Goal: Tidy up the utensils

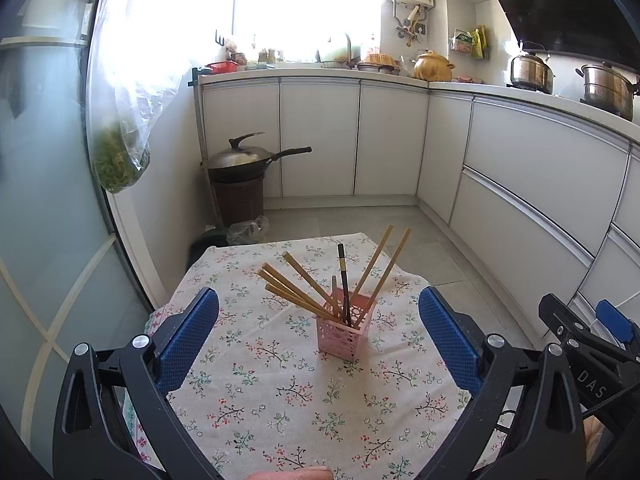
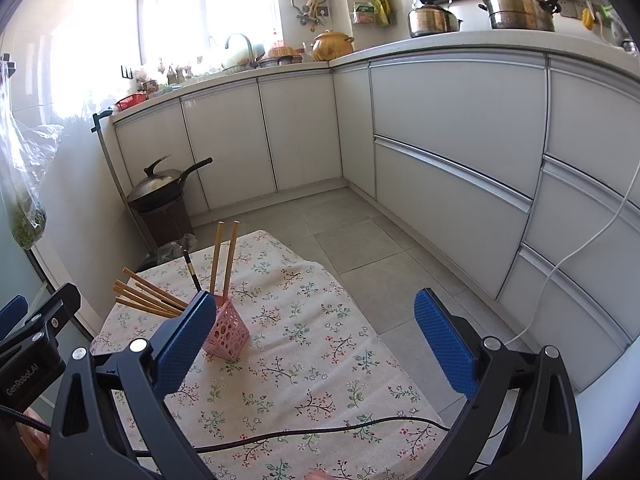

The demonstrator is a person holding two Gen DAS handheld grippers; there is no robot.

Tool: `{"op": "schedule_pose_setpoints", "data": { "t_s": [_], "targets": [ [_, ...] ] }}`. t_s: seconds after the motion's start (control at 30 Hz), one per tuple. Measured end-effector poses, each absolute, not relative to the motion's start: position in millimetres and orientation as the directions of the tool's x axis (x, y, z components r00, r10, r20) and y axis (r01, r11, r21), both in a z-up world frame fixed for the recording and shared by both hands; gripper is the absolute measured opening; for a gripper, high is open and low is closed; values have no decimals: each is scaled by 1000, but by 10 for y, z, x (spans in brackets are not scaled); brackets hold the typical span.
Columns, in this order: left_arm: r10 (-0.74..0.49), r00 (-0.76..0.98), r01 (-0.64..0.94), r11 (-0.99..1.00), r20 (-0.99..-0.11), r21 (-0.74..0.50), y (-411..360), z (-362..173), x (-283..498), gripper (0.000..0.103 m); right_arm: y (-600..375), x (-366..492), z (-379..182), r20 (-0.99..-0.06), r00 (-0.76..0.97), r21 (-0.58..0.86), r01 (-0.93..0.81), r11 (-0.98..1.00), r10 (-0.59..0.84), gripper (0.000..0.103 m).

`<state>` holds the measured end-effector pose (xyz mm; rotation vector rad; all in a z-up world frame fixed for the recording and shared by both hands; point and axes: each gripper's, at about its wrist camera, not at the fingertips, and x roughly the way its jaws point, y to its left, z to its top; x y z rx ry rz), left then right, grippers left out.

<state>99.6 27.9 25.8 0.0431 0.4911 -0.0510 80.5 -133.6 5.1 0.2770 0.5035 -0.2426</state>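
A pink perforated holder (image 1: 346, 330) stands upright, wooden chopsticks (image 1: 298, 286) fanning out; both grippers (image 1: 319, 340) (image 2: 310, 344) gape empty.

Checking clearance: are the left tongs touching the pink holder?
Apart. The left wrist view shows bare cloth between the open left tongs and the holder.

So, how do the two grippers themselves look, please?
Both the left gripper and the right gripper have black plastic frames, silver screw heads and blue textured pads. White lettering marks their sides. A black cable lies across the tablecloth.
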Motion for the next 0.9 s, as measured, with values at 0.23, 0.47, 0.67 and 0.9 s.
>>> {"op": "schedule_pose_setpoints", "data": {
  "t_s": [0.23,0.47,0.67,0.9],
  "targets": [
    [-41,880,62,998,-474,30,266,258,990,96,-1337,803,41,-505,848,201,295,934,-159,97],
    [-42,879,65,997,-474,32,257,260,991,96,-1333,800,27,-506,848,201,295,934,-159,97],
    [-41,879,65,997,-475,33,253,260,996,96,-1321,800,21,-504,850,202,291,935,-156,97],
    [-42,879,65,997,-475,32,251,258,994,96,-1308,798,18,-504,850,203,290,935,-154,97]
  ]
}}
